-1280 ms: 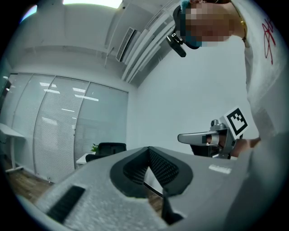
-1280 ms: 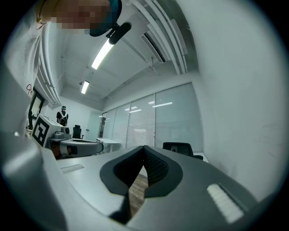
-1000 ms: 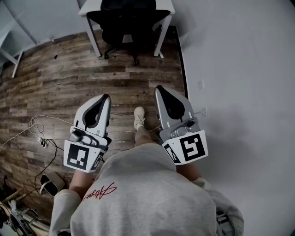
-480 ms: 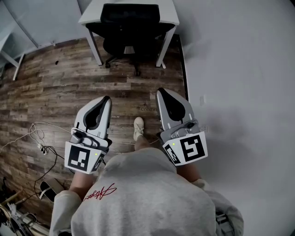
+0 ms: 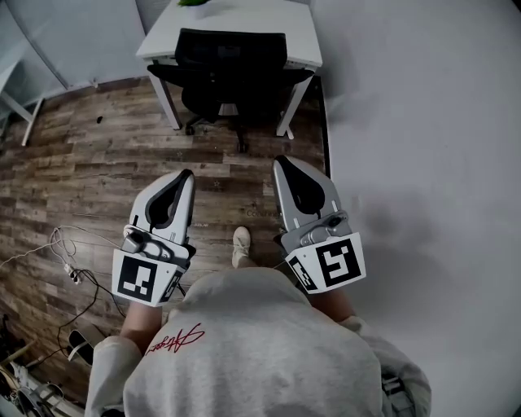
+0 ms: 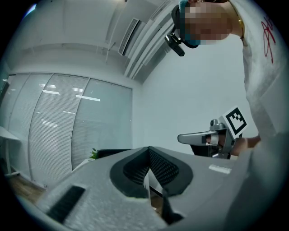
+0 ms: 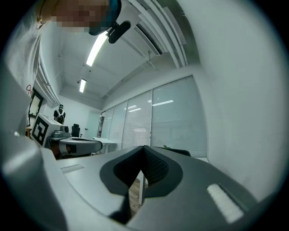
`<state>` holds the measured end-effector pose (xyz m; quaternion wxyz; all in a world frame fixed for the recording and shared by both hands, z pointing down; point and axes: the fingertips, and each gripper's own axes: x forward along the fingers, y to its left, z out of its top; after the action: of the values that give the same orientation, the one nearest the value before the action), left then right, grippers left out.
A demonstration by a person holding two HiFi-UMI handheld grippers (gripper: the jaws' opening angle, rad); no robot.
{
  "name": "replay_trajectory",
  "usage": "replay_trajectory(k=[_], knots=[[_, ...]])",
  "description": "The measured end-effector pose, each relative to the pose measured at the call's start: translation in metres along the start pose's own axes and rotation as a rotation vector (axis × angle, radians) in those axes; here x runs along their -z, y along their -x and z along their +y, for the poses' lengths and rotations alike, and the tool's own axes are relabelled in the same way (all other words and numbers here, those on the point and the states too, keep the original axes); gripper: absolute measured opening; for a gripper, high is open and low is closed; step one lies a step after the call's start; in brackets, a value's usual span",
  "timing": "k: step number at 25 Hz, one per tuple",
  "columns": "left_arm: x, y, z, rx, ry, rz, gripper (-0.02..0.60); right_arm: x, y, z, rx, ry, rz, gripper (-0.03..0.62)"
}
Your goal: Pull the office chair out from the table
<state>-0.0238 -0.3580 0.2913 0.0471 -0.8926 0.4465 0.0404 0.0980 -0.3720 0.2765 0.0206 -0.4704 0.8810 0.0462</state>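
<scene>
Left gripper [image 5: 189, 173] and right gripper [image 5: 280, 160] both pinched together, empty — approach the office chair [image 5: 232, 57] squarely, opening near its backrest

Open wooden floor [image 5: 122, 155] ahead up to the office chair [image 5: 232, 61], chair tucked between the bench [image 5: 244, 18] legs, white wall [image 5: 423, 122] close along the right, loose cables [image 5: 73, 262] on the floor at left

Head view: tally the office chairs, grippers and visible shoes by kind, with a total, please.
office chair: 1
grippers, both shut: 2 (left gripper, right gripper)
shoe: 1
Total: 4
</scene>
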Motion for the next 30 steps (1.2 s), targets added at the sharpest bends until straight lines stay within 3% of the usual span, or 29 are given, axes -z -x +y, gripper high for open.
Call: replay_trajectory(k=[20, 30], knots=[[0.022, -0.128, 0.063, -0.036, 0.024, 0.014, -0.003, 0.026, -0.100, -0.107, -0.014, -0.017, 0.042, 0.000], [0.033, -0.156, 0.088, -0.074, 0.020, 0.019, -0.004, 0.044, -0.141, -0.125, -0.064, -0.039, 0.054, 0.000]])
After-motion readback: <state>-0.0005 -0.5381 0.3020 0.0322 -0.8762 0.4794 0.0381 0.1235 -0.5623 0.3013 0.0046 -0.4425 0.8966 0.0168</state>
